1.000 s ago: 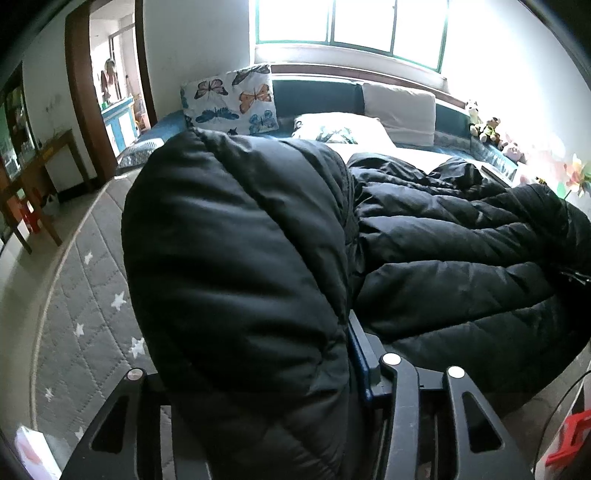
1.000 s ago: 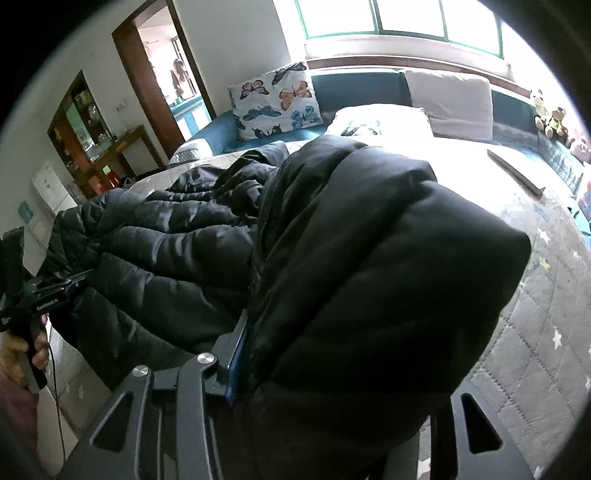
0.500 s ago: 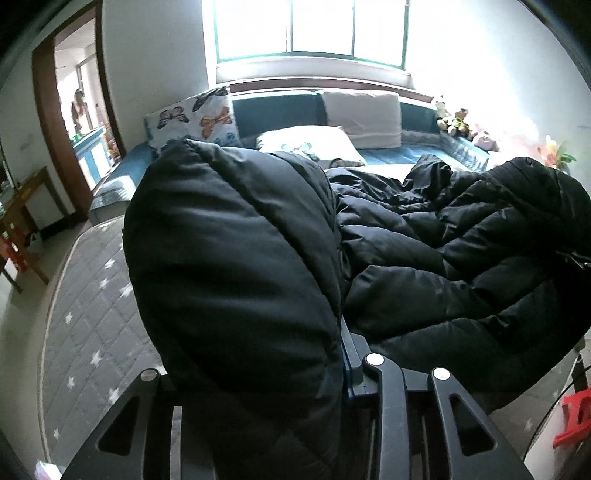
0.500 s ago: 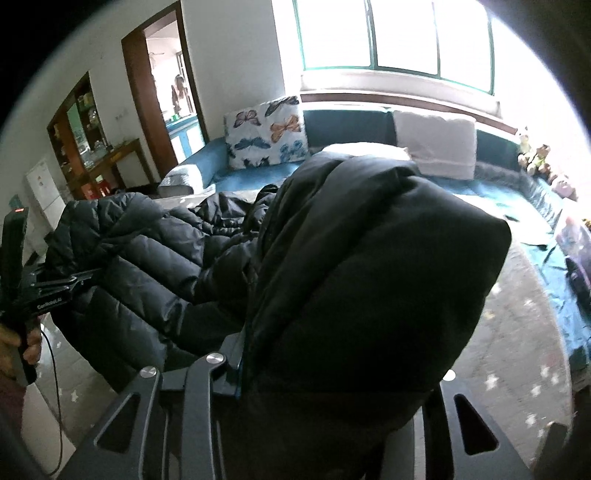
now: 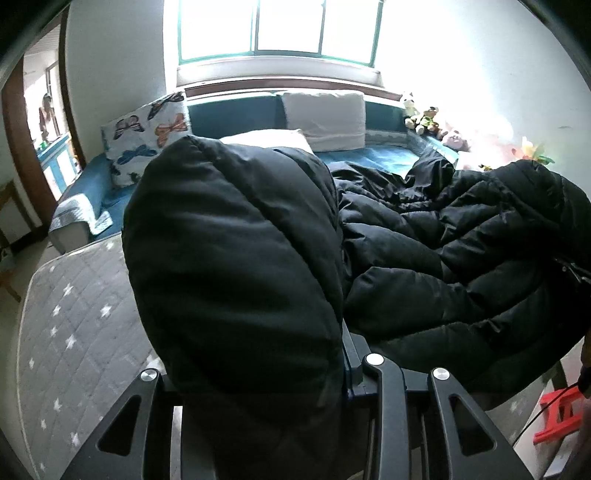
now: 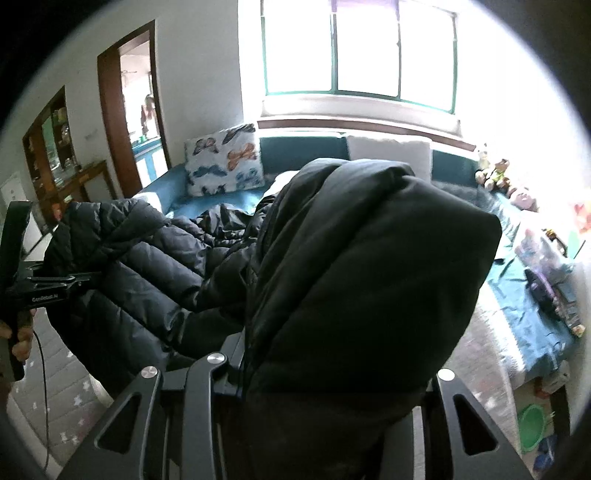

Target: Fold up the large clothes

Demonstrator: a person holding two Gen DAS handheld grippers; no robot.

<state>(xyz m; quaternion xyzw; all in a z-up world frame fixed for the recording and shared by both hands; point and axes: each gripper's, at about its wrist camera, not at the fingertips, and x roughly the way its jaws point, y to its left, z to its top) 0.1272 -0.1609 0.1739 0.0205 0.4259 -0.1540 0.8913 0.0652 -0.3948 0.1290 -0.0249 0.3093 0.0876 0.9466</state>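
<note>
Black puffer jacket (image 5: 424, 258) held up in the air in front of window (image 5: 277, 29), stretched between both tools, above star-print quilted mat (image 5: 66, 332). Left gripper (image 5: 258, 376) clamped on one bunched jacket end; fingers buried in fabric. Right gripper (image 6: 332, 376) clamped on other bunched end. Butterfly pillow (image 6: 225, 162) and white pillow (image 5: 325, 114) below window. Plush toys (image 5: 424, 118) right of window.

We saw the black quilted puffer jacket (image 5: 424, 266) hanging spread in the air above the bed (image 5: 74, 332), one puffy end bunched up close before each camera, its middle sagging.
</note>
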